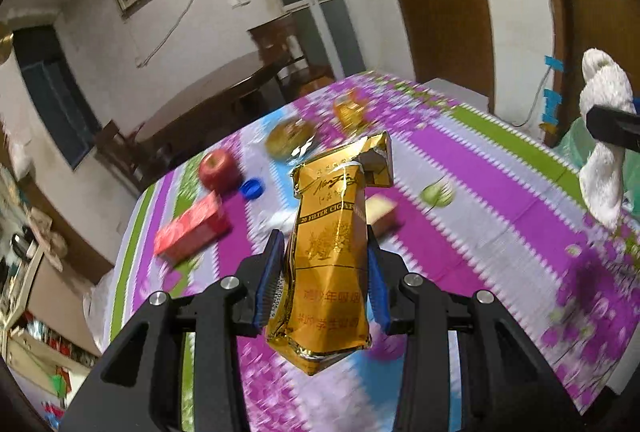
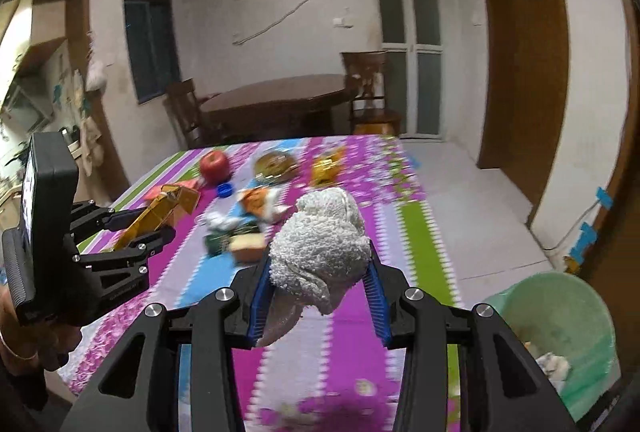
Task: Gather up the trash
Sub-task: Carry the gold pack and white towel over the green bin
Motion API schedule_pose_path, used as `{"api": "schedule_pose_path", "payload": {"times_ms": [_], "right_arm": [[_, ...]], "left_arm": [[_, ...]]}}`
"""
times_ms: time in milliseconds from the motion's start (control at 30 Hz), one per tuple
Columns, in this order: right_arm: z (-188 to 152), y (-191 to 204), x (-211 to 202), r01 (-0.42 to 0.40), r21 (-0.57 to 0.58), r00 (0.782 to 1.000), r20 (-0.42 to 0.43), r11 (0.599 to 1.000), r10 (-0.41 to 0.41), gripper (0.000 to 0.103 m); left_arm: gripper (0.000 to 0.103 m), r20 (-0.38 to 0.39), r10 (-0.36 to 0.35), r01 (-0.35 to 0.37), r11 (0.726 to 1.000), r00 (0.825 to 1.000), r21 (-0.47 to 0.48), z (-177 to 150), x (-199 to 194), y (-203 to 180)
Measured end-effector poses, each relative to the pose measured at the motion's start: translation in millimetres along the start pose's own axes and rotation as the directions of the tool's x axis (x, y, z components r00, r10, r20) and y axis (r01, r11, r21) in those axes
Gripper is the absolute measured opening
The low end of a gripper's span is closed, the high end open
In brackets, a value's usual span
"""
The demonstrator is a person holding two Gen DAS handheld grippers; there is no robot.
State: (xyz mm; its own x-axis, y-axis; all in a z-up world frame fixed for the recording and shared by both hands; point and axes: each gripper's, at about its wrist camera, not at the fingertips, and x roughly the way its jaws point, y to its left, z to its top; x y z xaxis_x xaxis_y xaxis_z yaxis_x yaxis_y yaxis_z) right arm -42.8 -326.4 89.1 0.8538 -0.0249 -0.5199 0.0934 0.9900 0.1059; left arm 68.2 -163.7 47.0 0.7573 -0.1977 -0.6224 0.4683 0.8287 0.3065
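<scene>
Two grippers pinch trash above the table (image 2: 416,216). Left fingers (image 1: 266,272) clamp a gold cigarette pack (image 1: 330,252); right fingers (image 2: 376,288) clamp a white rag (image 2: 320,244). The green bin (image 2: 560,312) sits nearest the right gripper (image 2: 318,296).

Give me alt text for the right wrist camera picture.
The right gripper holds a crumpled white cloth above a striped tablecloth. At left, the left gripper holds a gold pack; a green bin stands lower right.

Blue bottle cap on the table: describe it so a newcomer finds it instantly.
Start at the table with the purple, green and blue striped cloth. Toward its far edge sits a red apple; the blue bottle cap lies just in front of it. It is the only small, round, flat blue item among the wrappers and boxes.
</scene>
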Motion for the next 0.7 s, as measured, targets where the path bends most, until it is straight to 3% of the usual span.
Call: {"api": "schedule_pose_path", "payload": {"times_ms": [367,700], "right_arm": [[4.1,-99.0,-45.0,0.155,0.081,0.988,0.014,0.985,-0.157,0.043],[-12.8,-194.9,-80.1,0.312,0.176,0.950,-0.049,0.934,-0.308,0.043]], "left_arm": [[0.037,0.042,-0.128,0.121,0.984,0.991,0.132,56.1,8.9,-98.3],[0.037,0.045,-0.225,0.210,0.951,0.973,0.226,86.9,19.9,-179.7]]}}
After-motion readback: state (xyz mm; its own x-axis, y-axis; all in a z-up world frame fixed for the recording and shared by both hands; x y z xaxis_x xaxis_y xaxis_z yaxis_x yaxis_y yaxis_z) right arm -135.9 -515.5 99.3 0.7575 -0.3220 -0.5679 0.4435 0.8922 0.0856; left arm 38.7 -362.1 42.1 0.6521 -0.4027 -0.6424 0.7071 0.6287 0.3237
